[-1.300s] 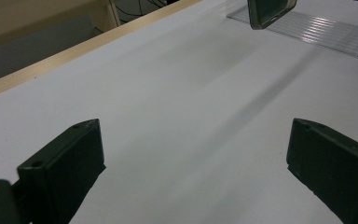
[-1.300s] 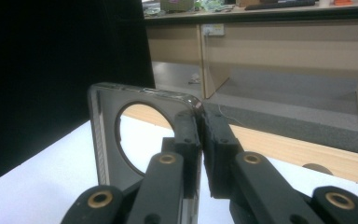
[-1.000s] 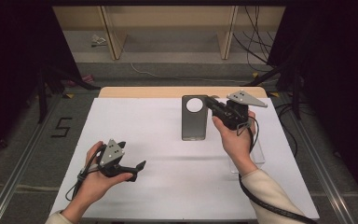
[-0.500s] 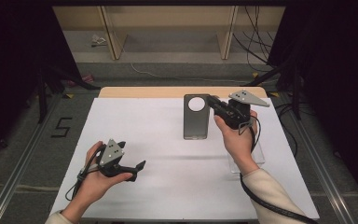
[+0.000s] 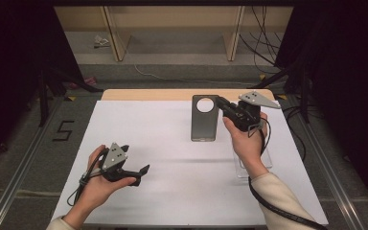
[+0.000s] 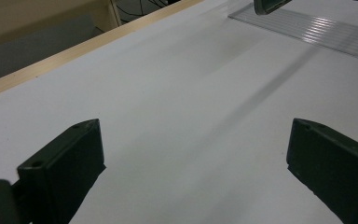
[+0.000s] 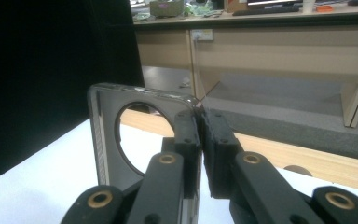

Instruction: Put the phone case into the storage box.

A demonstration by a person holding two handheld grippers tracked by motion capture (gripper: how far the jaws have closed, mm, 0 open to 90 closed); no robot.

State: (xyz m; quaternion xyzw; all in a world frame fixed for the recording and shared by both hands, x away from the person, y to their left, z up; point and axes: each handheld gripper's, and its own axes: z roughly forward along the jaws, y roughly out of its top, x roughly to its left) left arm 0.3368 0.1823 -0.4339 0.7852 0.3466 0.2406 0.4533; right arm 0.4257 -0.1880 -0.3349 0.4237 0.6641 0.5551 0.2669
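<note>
A dark see-through phone case (image 5: pixel 203 120) with a round camera hole sits over the white table top (image 5: pixel 172 139), right of centre. My right gripper (image 5: pixel 219 102) is shut on the case's far right corner. In the right gripper view the two pads (image 7: pixel 198 128) pinch the case's (image 7: pixel 105 140) thin rim, and the case is tilted up off the table. My left gripper (image 5: pixel 136 159) rests low near the front left of the table in a hand. Its jaws stand wide open over bare table (image 6: pixel 177 107) with nothing between them.
A clear ribbed plastic sheet (image 5: pixel 254 165) lies under the right forearm; in the left gripper view the sheet (image 6: pixel 317 32) is far off. A wooden strip (image 5: pixel 182 94) marks the table's far edge. Shelf legs and cables stand beyond it.
</note>
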